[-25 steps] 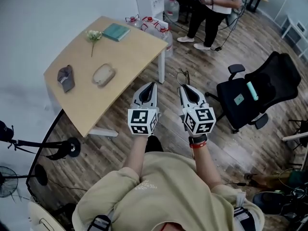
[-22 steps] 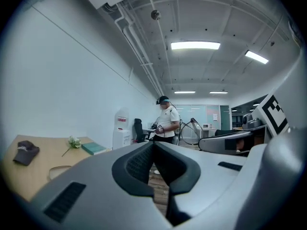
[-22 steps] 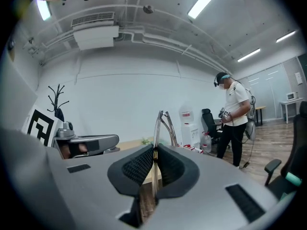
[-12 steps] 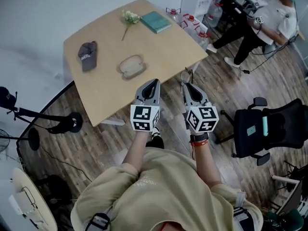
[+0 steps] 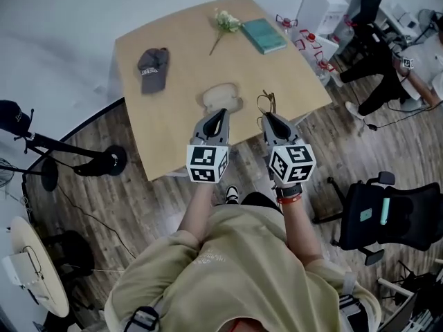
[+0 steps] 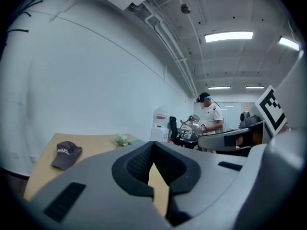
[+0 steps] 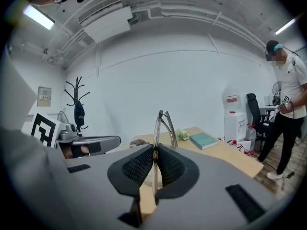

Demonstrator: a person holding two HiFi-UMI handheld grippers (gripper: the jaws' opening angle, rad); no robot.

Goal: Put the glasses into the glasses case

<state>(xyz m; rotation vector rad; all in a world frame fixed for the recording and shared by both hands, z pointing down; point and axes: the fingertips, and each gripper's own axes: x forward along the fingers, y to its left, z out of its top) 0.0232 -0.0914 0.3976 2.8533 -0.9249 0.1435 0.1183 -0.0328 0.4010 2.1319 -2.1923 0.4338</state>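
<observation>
The right gripper [image 5: 268,118] pinches the glasses [image 5: 266,102] near the glasses case [image 5: 220,97] (left gripper [image 5: 219,114] pressed together, empty); placing them inside is not yet done.

The left claw [image 5: 221,112] hides the glasses case's [image 5: 223,94] near edge.

Pale wooden table [image 5: 187,61] on dark plank flooring [image 5: 138,206], with a plain white wall [image 7: 158,80] behind it. There's a black office chair [image 5: 387,216] off to one side and a coat stand [image 7: 78,107] by the wall. Strip lights [image 6: 229,36] glow across the ceiling.
</observation>
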